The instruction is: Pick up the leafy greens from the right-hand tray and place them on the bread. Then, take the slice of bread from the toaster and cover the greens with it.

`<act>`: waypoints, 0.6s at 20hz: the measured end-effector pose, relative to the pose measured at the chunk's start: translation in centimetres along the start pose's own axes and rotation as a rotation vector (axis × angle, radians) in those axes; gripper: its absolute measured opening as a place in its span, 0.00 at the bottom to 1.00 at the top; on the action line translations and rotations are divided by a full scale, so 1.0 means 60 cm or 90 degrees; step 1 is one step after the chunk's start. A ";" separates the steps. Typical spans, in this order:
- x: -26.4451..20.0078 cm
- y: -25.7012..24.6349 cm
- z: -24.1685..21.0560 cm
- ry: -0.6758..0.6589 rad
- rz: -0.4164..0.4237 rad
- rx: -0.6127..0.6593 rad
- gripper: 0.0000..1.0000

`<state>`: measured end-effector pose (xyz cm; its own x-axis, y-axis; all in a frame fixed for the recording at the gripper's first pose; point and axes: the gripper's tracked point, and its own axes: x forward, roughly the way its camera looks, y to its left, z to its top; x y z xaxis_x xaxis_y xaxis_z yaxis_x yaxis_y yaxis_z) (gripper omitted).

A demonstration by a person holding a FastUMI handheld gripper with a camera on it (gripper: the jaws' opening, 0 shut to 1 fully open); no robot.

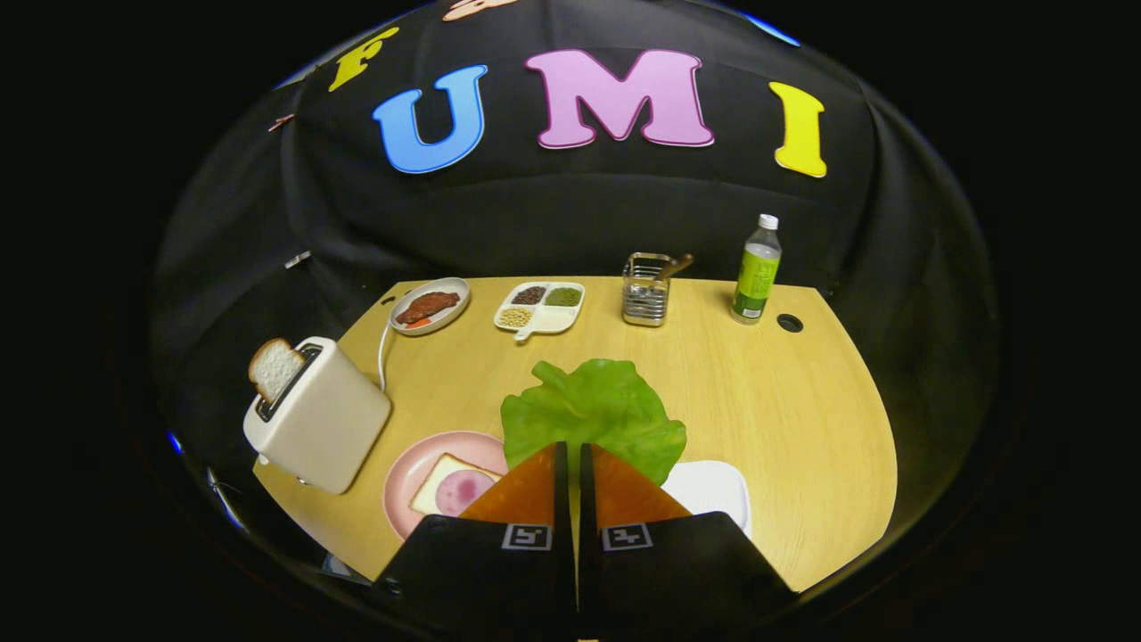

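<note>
My gripper (573,446) is shut on the leafy greens (593,412), a big light-green leaf that fans out ahead of the fingertips, lifted above the table. Below and to the right, partly hidden by the fingers, lies the white tray (713,490). To the left of the fingers a pink plate (419,464) holds a slice of bread (450,489) with a round pink slice of meat on it. Farther left stands a cream toaster (321,419) with a slice of bread (274,367) sticking out of its slot.
Along the far edge of the wooden table (784,419) stand a small plate with brown meat (430,305), a divided white dish of beans (540,308), a wire utensil holder (647,290) and a green-labelled bottle (757,270). A cable hole (790,322) lies beside the bottle.
</note>
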<state>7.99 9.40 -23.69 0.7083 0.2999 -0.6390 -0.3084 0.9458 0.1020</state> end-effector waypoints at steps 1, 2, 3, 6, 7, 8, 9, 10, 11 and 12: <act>-0.002 0.019 0.002 0.000 0.011 -0.005 0.06; -0.001 0.039 0.001 0.001 0.023 -0.011 0.06; 0.001 0.058 -0.002 0.004 0.034 -0.018 0.06; 0.006 0.108 -0.019 0.018 0.061 -0.045 0.06; 0.008 0.124 -0.028 0.024 0.070 -0.052 0.06; 0.012 0.137 -0.038 0.031 0.077 -0.058 0.06; 0.018 0.147 -0.050 0.039 0.082 -0.064 0.06; 0.020 0.158 -0.060 0.046 0.087 -0.068 0.06; 0.025 0.170 -0.069 0.052 0.094 -0.073 0.06; 0.031 0.179 -0.080 0.059 0.100 -0.077 0.06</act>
<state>2.92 19.53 -27.43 0.5862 0.4243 -0.6902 -0.4886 0.8647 0.1166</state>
